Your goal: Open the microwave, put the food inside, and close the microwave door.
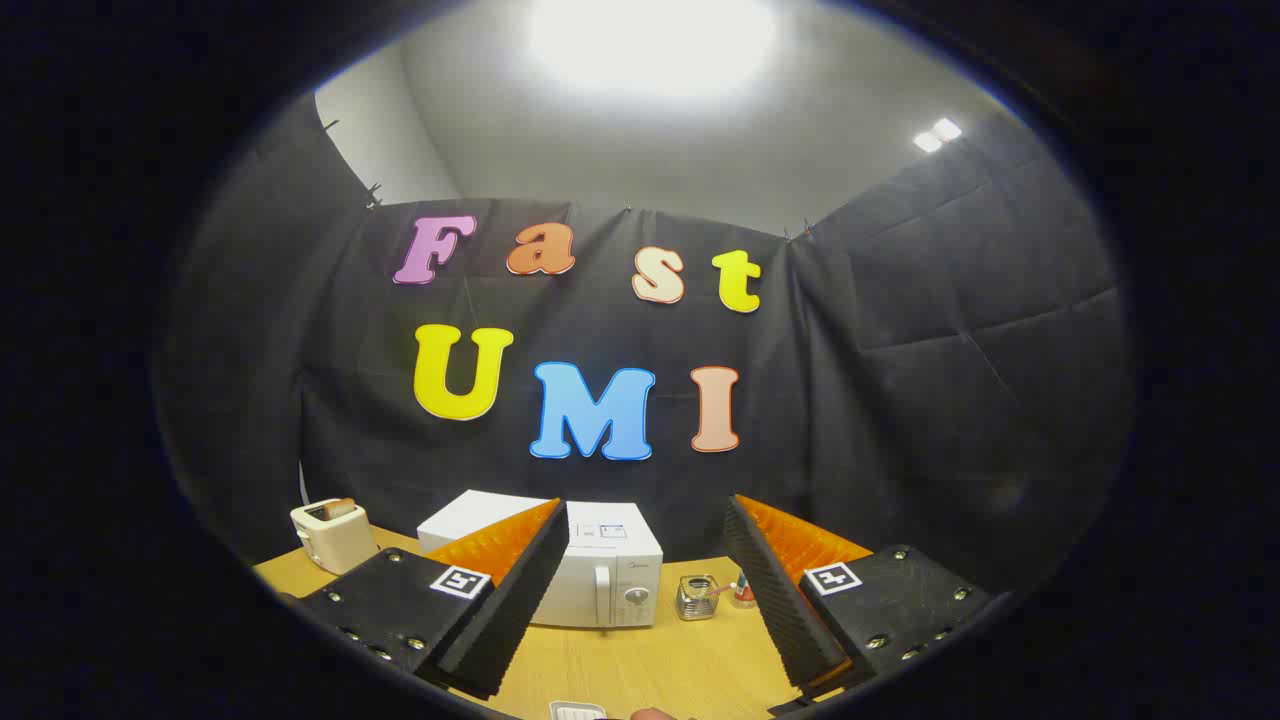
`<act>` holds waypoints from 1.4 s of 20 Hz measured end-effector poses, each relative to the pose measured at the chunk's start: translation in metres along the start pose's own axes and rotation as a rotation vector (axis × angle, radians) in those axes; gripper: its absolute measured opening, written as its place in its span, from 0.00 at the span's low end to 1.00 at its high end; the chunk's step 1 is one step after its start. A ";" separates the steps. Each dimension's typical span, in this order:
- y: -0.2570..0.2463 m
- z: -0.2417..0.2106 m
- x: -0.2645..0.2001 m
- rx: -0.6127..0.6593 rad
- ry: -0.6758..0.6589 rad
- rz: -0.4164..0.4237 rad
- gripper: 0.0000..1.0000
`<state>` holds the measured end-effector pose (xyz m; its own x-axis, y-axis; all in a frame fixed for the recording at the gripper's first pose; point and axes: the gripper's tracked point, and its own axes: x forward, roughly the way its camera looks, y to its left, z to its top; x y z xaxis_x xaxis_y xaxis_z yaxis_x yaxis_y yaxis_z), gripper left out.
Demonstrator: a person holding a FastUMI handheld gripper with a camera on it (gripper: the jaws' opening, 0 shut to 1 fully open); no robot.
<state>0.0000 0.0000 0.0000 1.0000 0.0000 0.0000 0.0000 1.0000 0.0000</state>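
Microwave (600, 575), white with its door closed, stands on the wooden table (640, 665) beyond the gripper (645, 545), partly hidden behind the left finger. Going left to right: a white toaster (333, 535) with a slice of bread in its slot sits beyond and outside the left finger, then the microwave, then a small glass jar (697, 597) and a little red-and-white object (744, 592) just beside the right finger. The fingers are spread wide, holding nothing.
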 end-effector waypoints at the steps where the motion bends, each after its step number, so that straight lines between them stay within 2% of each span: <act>1: 0.003 0.001 0.001 -0.002 -0.004 0.008 0.99; 5: 0.002 0.001 0.002 -0.036 -0.008 0.015 0.98; 18: -0.006 -0.016 0.008 0.026 0.019 0.009 0.99; 23: -0.009 -0.031 0.028 0.061 0.040 0.028 0.99; 28: -0.011 -0.048 0.068 0.082 0.052 0.061 0.99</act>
<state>0.0683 -0.0105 -0.0484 0.9968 0.0629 -0.0493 -0.0587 0.9948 0.0837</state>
